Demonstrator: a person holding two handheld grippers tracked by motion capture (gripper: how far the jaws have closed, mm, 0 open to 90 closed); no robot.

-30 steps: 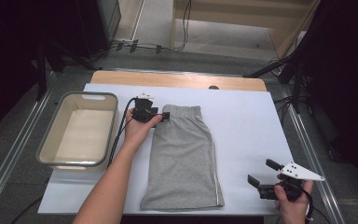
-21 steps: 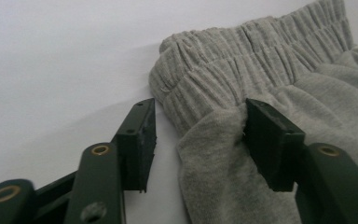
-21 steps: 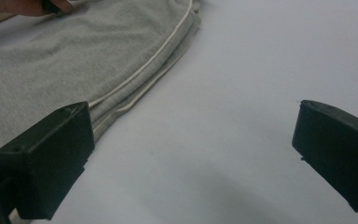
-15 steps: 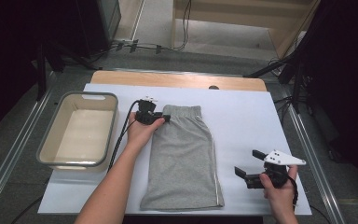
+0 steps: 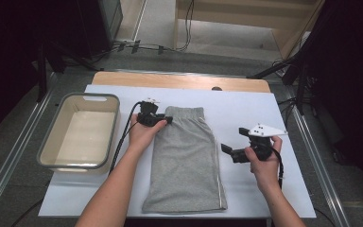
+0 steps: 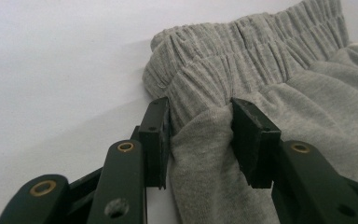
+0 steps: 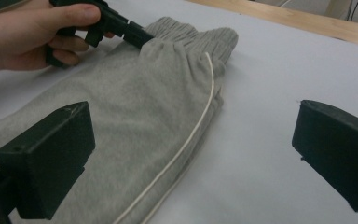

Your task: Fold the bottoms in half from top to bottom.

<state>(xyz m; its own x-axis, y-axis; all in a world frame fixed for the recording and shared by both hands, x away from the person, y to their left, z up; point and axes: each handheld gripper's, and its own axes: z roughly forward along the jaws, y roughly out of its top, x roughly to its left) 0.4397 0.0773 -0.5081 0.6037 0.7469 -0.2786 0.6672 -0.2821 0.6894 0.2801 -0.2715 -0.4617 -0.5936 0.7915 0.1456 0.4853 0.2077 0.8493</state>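
Grey shorts lie at the middle of the high view; my left gripper has just been closing on the waistband, my right gripper spread beside them. Left gripper view: cloth bunches between my pads, so I pinch deep. Right gripper view: empty pads aim low at the seam.

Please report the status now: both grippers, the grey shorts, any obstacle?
Left gripper just closed, pinching shorts at waistband. Right gripper open, beside shorts. Nothing in the way.

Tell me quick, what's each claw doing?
Left claw: closed on the grey cotton shorts at the waistband.
Right claw: open, holding nothing.
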